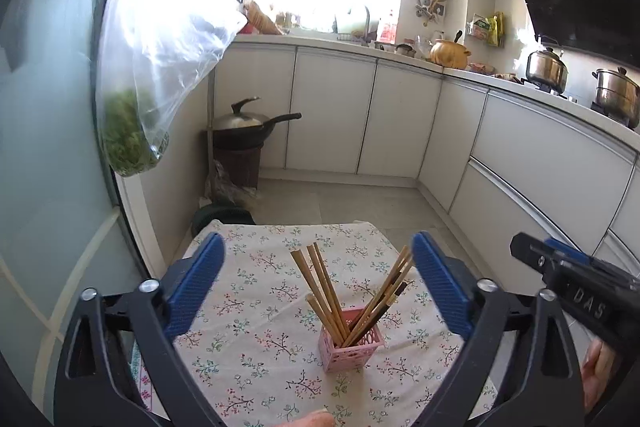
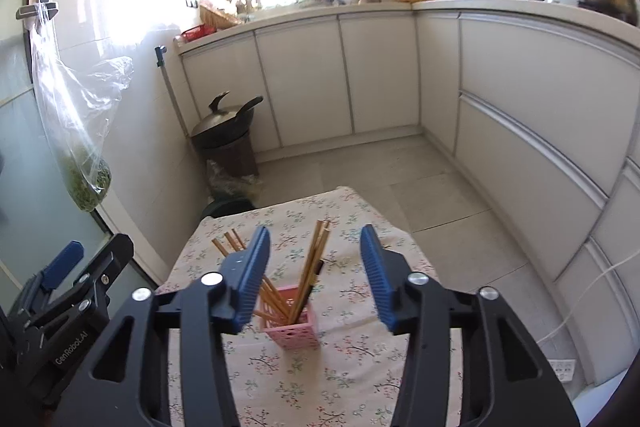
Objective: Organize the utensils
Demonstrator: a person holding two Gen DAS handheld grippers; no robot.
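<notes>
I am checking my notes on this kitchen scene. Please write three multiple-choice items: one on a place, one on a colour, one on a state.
1. Where are the chopsticks?
A. Flat on the cloth
B. Standing in the holder
C. On the counter

2. What colour is the holder?
A. Pink
B. Green
C. White

3. How is the left gripper?
A. Shut on chopsticks
B. Shut and empty
C. Open and empty

Answers: 1 B, they lean out of the holder's top; 2 A, its lattice walls are pink; 3 C, the blue pads stand wide apart, touching nothing.
</notes>
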